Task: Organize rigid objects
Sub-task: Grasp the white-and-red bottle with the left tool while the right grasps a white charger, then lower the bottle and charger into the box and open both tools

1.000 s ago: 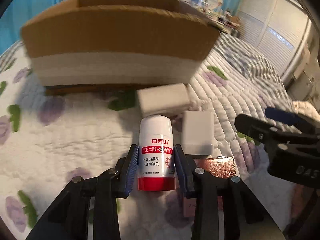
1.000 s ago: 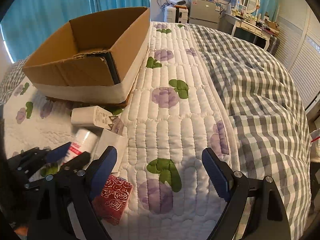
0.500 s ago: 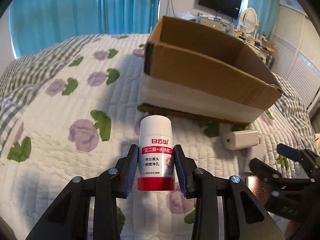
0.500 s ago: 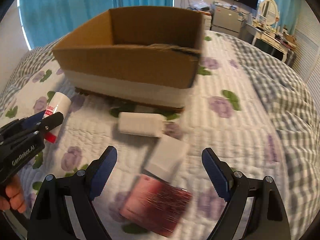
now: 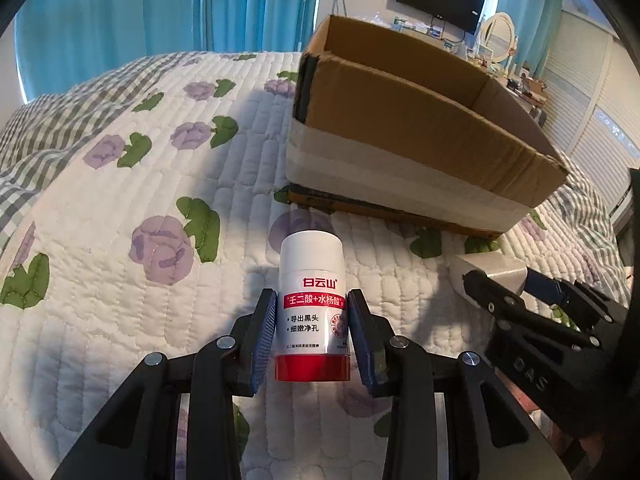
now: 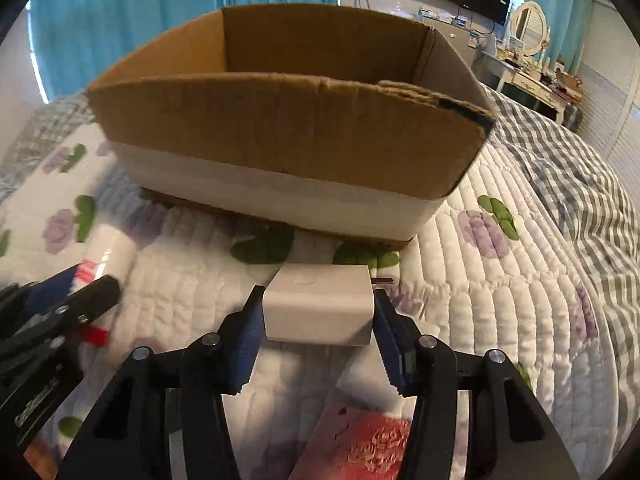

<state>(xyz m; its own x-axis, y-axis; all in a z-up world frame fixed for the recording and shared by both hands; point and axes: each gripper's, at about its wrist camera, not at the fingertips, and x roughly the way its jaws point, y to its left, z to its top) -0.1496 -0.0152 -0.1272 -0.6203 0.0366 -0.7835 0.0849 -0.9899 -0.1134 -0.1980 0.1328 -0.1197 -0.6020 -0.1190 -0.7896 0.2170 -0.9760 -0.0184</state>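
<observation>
Since half a second ago the right gripper [image 6: 318, 326] clamps the charger [image 6: 320, 306] before the box [image 6: 288, 140] — left gripper [image 5: 312, 338] grips the bottle [image 5: 312, 308] — either could clip its rim.

Cardboard box [image 6: 288, 136] wall blocks ahead; its open top is free.

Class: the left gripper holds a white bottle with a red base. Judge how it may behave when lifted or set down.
The bottle looks rigid and probably light. Its glossy round side may slip or twist between the jaws. Tall and narrow, it could tip on the soft quilt, then roll.
</observation>
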